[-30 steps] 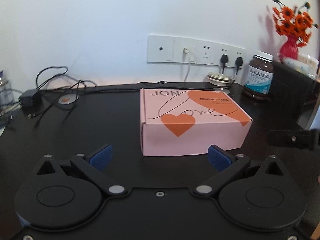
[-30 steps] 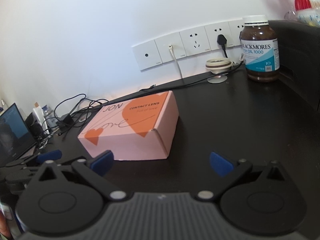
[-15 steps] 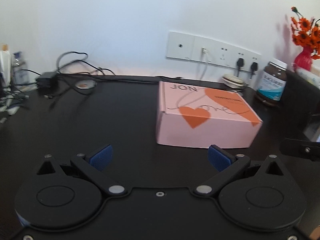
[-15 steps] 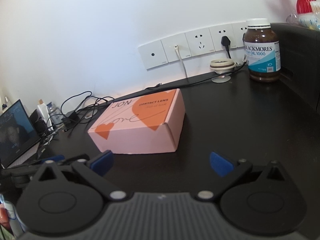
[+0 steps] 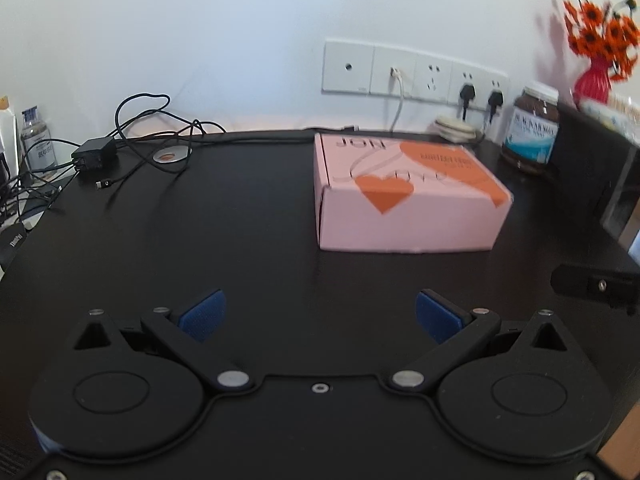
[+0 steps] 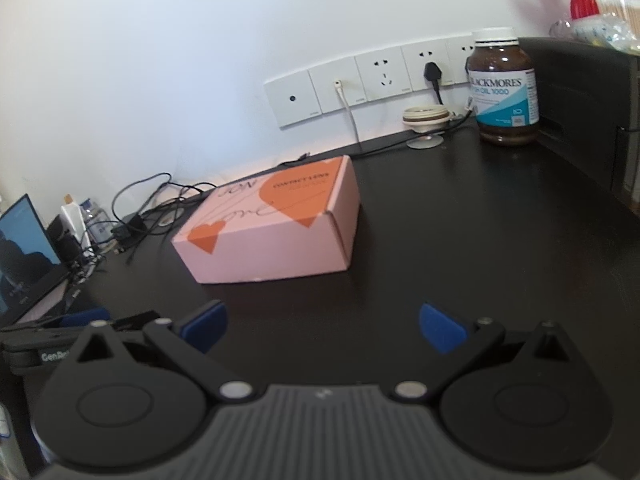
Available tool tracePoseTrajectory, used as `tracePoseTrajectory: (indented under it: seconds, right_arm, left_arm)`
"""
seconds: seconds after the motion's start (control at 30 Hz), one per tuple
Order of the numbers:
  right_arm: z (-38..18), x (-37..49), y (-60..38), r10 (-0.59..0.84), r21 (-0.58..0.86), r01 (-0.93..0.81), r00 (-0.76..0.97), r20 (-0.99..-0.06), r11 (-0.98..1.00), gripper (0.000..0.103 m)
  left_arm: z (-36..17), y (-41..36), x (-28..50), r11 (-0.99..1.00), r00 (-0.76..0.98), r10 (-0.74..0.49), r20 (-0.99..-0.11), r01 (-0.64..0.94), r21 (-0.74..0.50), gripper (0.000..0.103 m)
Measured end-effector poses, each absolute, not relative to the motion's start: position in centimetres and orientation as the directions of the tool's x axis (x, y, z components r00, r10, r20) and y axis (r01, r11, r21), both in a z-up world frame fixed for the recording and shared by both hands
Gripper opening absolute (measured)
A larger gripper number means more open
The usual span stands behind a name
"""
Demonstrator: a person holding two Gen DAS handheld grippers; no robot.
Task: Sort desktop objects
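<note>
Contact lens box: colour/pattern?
Pink box with orange hearts; clearest in the right wrist view.

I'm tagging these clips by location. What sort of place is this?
Probably a home or office desk: a dark desktop against a white wall, a row of white wall sockets, a laptop screen beside tangled black cables.

The left hand-held gripper (image 5: 320, 314) sits low over the tabletop (image 5: 200, 240) with its 2 blue fingers (image 5: 202, 314) spread wide and nothing between them. The right hand-held gripper (image 6: 322, 326) is beside it, also low, its 2 blue fingers (image 6: 440, 330) wide apart and holding nothing.
</note>
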State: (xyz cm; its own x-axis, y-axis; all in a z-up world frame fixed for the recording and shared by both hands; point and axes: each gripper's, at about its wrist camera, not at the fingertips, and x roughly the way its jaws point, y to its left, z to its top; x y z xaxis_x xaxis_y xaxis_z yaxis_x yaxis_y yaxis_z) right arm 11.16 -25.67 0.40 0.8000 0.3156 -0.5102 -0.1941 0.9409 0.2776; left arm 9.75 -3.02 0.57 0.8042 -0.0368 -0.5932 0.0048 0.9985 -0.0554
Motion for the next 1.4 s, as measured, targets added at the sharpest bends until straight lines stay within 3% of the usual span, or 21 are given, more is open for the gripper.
tracePoseTrajectory:
  seconds: [0.4, 0.67, 1.13, 1.4]
  right_arm:
    - [-1.1, 9.1, -26.1, 0.274, 0.27, -0.147, 0.804, -0.528, 0.951, 0.102]
    - [-1.1, 6.9, -26.6, 0.262, 0.256, -0.146, 0.819, -0.511, 0.956, 0.102]
    - [-0.3, -0.2, -26.3, 0.269, 0.215, -0.189, 0.851, -0.451, 0.958, 0.102]
    - [0.0, -0.7, -26.3, 0.256, 0.208, -0.178, 0.857, -0.448, 0.962, 0.102]
  left_arm:
    - [-1.1, -3.5, 6.8, 0.999, 0.793, -0.014, -0.608, -0.017, -0.044, 0.103]
    - [-1.2, -4.5, 3.6, 0.998, 0.828, 0.061, -0.557, -0.048, 0.038, 0.103]
    - [0.4, -6.0, -2.9, 0.998, 0.875, 0.056, -0.481, -0.032, 0.057, 0.103]
    - [-0.3, -5.7, -2.8, 0.998, 0.853, 0.049, -0.519, -0.029, 0.048, 0.103]
